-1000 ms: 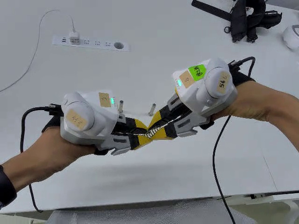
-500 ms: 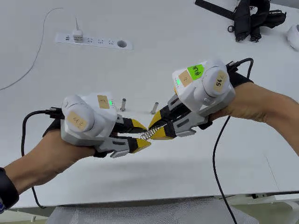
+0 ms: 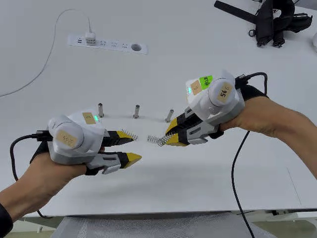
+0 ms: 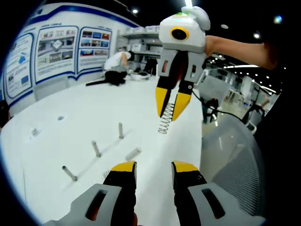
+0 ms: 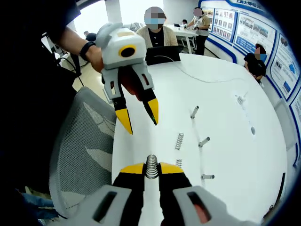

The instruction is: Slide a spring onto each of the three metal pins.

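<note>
**Right tongs grip one spring above the tabletop**

Over the white tabletop [image 3: 208, 64] the left tongs [image 3: 133, 147] gape empty, while the right tongs [image 3: 167, 138] pinch a spring [image 3: 161, 141]. Three pins [image 3: 136, 111] stand upright in a row (two loose springs [image 3: 130, 134] lie just before them). The right gripper view shows the held spring end-on. The left gripper view shows its length, jutting past the tips along the tongs.

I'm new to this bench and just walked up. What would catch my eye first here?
The right gripper, raised over the white table, jaws shut on a spring. Facing it, the left gripper hangs with jaws open and empty. Behind them three bare metal pins stand in a row.
</note>
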{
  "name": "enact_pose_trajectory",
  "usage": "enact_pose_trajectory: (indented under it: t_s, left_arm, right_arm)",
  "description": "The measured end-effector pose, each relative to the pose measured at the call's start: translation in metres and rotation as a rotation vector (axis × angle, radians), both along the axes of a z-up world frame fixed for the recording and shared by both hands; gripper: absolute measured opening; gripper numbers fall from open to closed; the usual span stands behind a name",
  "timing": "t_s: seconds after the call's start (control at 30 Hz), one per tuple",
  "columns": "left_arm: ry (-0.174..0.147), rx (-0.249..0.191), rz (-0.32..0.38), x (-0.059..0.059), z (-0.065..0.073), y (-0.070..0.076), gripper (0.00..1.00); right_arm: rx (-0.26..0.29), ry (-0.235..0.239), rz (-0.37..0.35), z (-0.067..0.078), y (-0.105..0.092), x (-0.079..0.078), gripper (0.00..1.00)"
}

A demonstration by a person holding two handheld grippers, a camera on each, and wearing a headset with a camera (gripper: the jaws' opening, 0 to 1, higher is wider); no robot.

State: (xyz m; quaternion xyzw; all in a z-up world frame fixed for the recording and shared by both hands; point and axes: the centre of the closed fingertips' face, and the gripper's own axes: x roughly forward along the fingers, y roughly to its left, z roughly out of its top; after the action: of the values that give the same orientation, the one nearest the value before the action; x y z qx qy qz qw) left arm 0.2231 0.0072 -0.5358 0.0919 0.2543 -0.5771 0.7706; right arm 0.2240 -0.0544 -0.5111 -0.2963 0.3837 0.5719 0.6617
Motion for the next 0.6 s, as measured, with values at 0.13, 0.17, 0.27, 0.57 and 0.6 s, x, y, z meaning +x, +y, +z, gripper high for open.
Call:
enact_pose_trajectory:
  t_s: [0.13,0.17,0.27,0.57,0.6]
  left_arm:
    - [0.008,0.016,0.035,0.004,-0.007,0.012,0.33]
    - [0.010,0.019,0.040,0.005,-0.008,0.014,0.34]
    - [0.013,0.031,0.071,0.009,-0.014,0.022,0.34]
    - [0.021,0.054,0.162,0.021,-0.028,0.042,0.39]
    - [0.023,0.058,0.168,0.021,-0.029,0.043,0.40]
  right_arm:
    - [-0.018,-0.002,-0.022,-0.008,-0.005,0.007,0.12]
    - [-0.018,0.000,-0.029,-0.009,-0.005,0.009,0.12]
    - [-0.021,-0.003,-0.047,-0.012,-0.005,0.015,0.12]
    - [-0.043,0.012,-0.075,-0.021,-0.003,0.027,0.12]
    - [-0.044,0.013,-0.076,-0.022,-0.003,0.028,0.12]
